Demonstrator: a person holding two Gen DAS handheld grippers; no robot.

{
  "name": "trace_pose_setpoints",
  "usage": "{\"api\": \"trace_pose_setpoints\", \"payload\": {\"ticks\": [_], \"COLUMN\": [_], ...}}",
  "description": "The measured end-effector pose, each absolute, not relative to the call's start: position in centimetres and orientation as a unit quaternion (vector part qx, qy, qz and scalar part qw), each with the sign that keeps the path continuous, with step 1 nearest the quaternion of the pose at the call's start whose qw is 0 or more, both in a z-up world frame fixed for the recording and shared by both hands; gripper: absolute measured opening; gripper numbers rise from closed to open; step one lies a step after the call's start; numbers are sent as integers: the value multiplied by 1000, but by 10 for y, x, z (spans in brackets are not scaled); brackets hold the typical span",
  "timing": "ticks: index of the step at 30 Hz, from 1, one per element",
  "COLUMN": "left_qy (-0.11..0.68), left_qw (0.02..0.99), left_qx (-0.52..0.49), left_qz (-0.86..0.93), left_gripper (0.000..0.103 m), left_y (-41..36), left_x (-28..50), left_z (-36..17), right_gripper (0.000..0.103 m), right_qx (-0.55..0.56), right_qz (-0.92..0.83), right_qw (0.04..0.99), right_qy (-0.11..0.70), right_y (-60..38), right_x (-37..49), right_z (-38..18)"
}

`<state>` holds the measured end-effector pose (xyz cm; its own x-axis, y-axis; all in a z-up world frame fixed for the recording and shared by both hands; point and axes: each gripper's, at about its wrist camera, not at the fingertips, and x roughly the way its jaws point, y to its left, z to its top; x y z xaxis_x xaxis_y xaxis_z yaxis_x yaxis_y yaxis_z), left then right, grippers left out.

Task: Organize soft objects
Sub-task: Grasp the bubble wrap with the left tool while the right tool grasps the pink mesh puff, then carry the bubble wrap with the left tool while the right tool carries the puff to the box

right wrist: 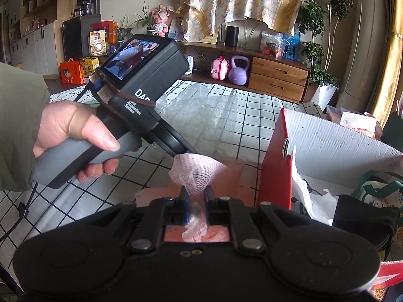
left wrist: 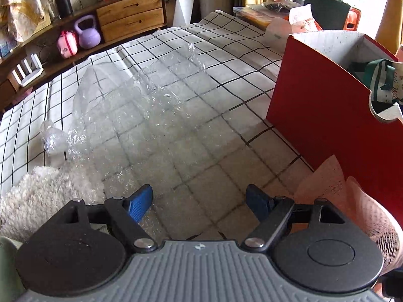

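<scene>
My right gripper point(right wrist: 197, 196) is shut on a pink foam net sleeve point(right wrist: 195, 172), held above the table just left of the red box point(right wrist: 274, 166). The sleeve also shows at the right edge of the left wrist view point(left wrist: 352, 201). My left gripper point(left wrist: 201, 196) is open and empty, low over a clear bubble wrap sheet point(left wrist: 151, 115) spread on the checked tablecloth point(left wrist: 239, 58). A white fluffy cloth point(left wrist: 42, 193) lies at the lower left. The box holds white paper point(right wrist: 312, 201) and a green-strapped bag point(left wrist: 377, 80).
A pink sheet point(right wrist: 234, 176) lies on the table under the sleeve. A small clear air pillow point(left wrist: 51, 138) sits left of the bubble wrap. The wooden sideboard point(right wrist: 277, 78) with a purple kettlebell point(right wrist: 238, 71) stands beyond the table. Cluttered items point(left wrist: 267, 12) lie behind the box.
</scene>
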<state>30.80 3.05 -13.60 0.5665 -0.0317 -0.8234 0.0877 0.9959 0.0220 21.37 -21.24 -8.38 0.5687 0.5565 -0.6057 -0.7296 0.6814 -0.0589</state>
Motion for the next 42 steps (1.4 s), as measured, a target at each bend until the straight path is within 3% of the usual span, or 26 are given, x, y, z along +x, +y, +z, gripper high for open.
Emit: {"api": "trace_pose_setpoints", "payload": {"ticks": [3, 5, 6, 10, 21, 42], "left_qy": [462, 456, 454, 449, 402, 324], "left_qw": [886, 889, 890, 893, 915, 941], "left_qx": [22, 21, 23, 21, -4, -15], "left_qz": [-30, -31, -26, -20, -16, -91], "left_gripper": [68, 45, 27, 12, 10, 10], "left_y": [32, 31, 31, 33, 46, -7], "left_x": [307, 305, 305, 303, 276, 223], "left_z": [-137, -135, -133, -130, -81, 53], "right_gripper": [10, 9, 9, 9, 6, 6], "right_qx": [-159, -159, -158, -156, -106, -30], "right_qz": [367, 366, 366, 363, 347, 281], "right_qw": [872, 872, 872, 874, 899, 949], "right_qy": [282, 283, 284, 283, 247, 142], "right_y": [-211, -211, -211, -212, -233, -343], "right_x": [213, 214, 214, 213, 206, 224], "right_z": [-85, -84, -84, -83, -45, 98]}}
